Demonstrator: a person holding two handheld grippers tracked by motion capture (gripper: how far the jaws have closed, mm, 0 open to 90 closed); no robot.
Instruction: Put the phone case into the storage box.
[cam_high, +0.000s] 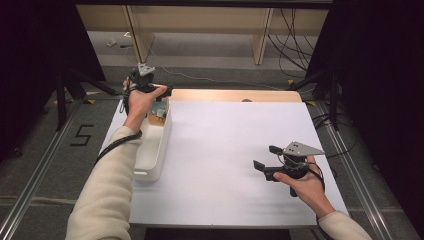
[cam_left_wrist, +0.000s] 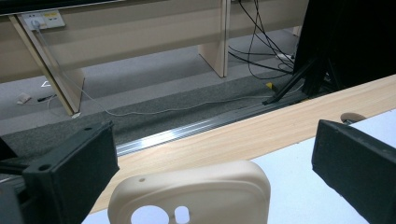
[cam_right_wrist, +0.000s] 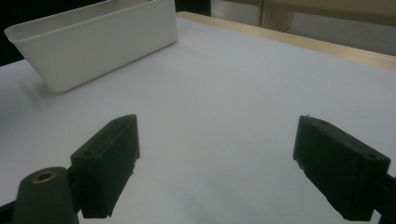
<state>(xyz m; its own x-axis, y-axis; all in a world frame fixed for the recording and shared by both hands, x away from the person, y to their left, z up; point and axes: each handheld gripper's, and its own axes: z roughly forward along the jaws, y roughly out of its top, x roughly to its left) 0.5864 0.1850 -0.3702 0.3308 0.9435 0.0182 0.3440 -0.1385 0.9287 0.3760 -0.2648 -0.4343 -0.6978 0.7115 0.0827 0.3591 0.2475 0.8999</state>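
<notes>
Table (cam_high: 235, 150) carrying white sheet (cam_high: 225, 165) over most of top; bare wood strip (cam_high: 230, 95) showing along far edge. White bin (cam_high: 152, 150) sitting on sheet at left side, long side running front to back.

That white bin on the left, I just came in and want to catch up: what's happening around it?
A person holds a gripper in each hand. The left gripper hovers at the far end of the white bin, jaws wide apart with a beige phone case between them, not visibly pinched. The right gripper rests open over the bare white tabletop, holding nothing.
</notes>
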